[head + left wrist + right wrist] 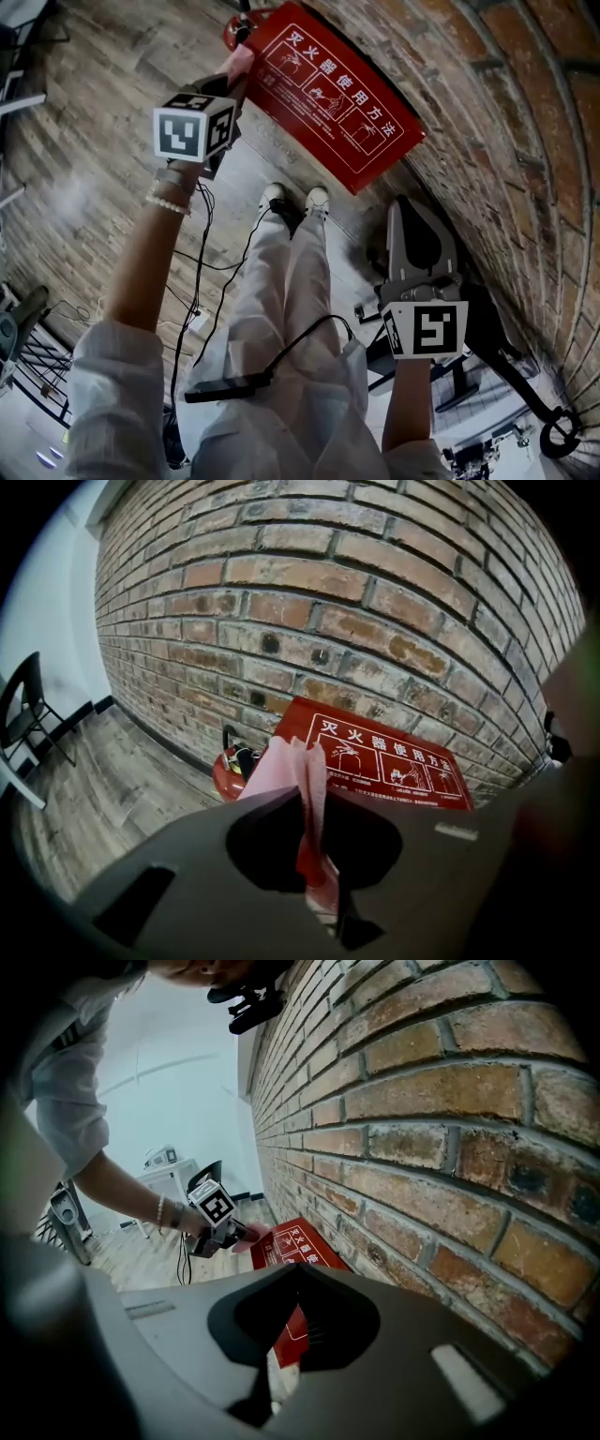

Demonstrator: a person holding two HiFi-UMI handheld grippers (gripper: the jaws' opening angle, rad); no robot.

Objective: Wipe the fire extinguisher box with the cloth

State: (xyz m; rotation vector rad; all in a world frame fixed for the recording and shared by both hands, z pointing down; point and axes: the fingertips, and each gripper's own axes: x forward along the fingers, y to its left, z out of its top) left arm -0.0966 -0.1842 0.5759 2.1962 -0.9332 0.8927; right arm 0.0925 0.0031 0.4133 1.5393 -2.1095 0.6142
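The left gripper (231,86) is clamped on a folded pink cloth (241,64), so a loose flap sticks out past the jaw tips to serve as the wiping face. It holds that flap at the far left corner of the red fire extinguisher box (330,94), which stands on the floor against the foot of the brick wall (511,112); I cannot tell whether cloth and lid touch. The right gripper (418,217), jaws together and empty, hangs well apart near the box's right end, probably to leave the lid free for the stroke.
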